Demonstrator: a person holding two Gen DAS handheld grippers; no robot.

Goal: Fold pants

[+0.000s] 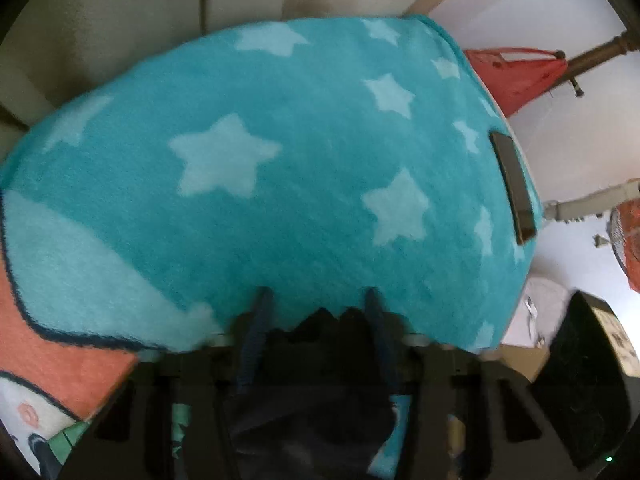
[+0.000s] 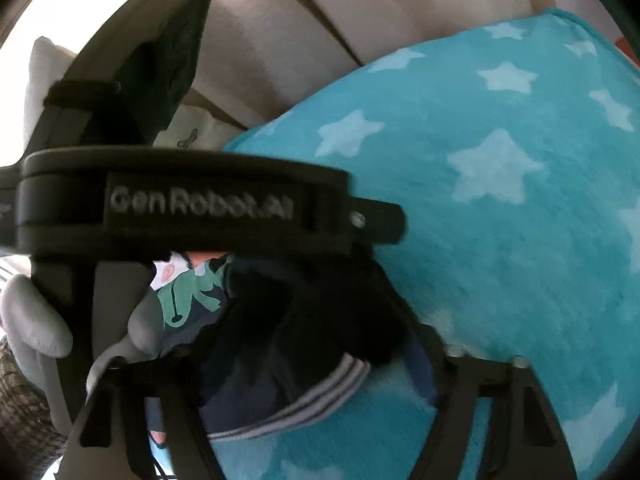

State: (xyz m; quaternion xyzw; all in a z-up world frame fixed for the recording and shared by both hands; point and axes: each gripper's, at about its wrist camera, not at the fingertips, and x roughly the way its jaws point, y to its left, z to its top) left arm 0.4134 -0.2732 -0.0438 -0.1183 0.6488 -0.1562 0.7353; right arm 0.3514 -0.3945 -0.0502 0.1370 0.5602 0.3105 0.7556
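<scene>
The pants are dark navy with grey-white side stripes. In the left wrist view my left gripper (image 1: 316, 300) has its blue fingers (image 1: 256, 320) some way apart, with dark pants cloth (image 1: 312, 412) bunched between their bases, above a teal star blanket (image 1: 280, 160). In the right wrist view the pants (image 2: 280, 380) hang bunched between my right gripper's arms; its fingertips are hidden by the cloth. The left gripper's black body (image 2: 180, 204), held by a grey-gloved hand (image 2: 36, 320), crosses close in front.
The blanket covers a bed or sofa with beige cushions (image 1: 140, 20) behind. A dark flat device (image 1: 514, 184) lies at the blanket's right edge. A red bag (image 1: 516, 76) hangs on a wooden post. A patterned sheet (image 1: 48, 360) shows at the lower left.
</scene>
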